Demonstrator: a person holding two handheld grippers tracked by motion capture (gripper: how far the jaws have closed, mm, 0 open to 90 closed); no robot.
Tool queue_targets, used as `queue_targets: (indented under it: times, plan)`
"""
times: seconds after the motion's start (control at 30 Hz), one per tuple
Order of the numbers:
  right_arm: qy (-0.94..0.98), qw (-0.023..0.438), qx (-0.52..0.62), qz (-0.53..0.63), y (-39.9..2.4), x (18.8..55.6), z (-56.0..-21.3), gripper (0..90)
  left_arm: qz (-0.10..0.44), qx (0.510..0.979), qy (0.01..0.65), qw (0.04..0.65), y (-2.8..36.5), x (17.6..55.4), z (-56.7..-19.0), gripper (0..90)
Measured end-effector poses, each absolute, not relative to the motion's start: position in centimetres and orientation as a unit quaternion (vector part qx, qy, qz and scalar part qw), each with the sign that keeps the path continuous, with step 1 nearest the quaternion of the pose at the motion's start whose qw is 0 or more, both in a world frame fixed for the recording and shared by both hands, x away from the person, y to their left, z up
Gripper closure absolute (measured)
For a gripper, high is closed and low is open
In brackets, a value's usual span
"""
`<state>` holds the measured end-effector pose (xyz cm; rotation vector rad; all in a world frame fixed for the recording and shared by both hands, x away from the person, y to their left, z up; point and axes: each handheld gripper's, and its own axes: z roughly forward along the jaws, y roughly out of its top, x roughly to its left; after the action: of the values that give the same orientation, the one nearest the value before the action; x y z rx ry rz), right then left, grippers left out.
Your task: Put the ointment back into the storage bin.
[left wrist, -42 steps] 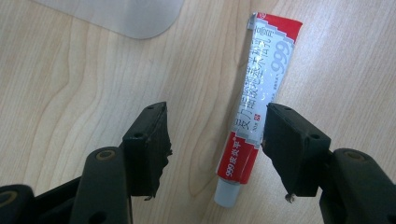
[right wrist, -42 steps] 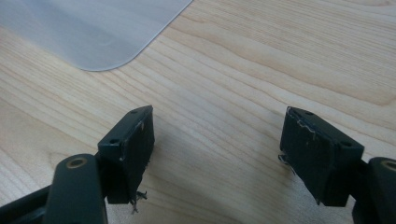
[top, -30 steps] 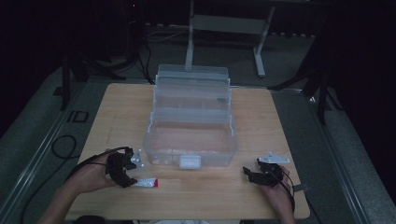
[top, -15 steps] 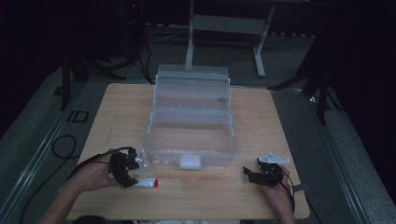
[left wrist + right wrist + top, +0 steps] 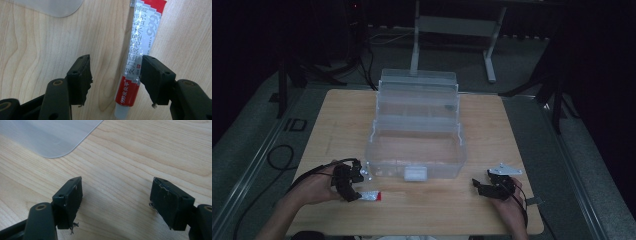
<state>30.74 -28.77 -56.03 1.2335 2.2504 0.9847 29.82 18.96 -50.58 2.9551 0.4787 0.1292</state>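
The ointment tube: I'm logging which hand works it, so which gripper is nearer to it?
Left. The left gripper is right at the ointment tube, its open jaws straddling it on the table. The right gripper sits open across the table's front edge.

Setting: recording lab or studio. Evidence: dark, unlit surroundings; single pale wooden counter [image 5: 337,115] on grey carpeted floor [image 5: 252,145]; black cables [image 5: 277,157] trailing beside it; grey metal stand frame [image 5: 452,30] behind; dark tripod legs [image 5: 287,80] at sides.
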Motion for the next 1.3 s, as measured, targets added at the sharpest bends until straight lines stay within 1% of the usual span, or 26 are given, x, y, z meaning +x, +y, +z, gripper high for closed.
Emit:
queue_targets:
  times: [0.3,0.73,0.77,1.3]
  plan:
    - [0.803,0.195,0.44,0.351,-28.8,30.7,-56.0,25.8,0.027,0.986,0.152,0.067,18.5,29.7,-51.2,42.9]
    - [0.803,0.195,0.44,0.351,-28.8,30.7,-56.0,25.8,0.004,0.988,0.145,0.057,18.1,29.8,-51.8,51.8]
    - [0.803,0.195,0.44,0.351,-28.8,30.7,-56.0,25.8,0.002,0.988,0.146,0.055,18.1,29.8,-51.9,53.8]
    - [0.803,0.195,0.44,0.351,-28.8,30.7,-56.0,25.8,-0.003,0.988,0.147,0.043,18.1,29.9,-52.0,59.3]
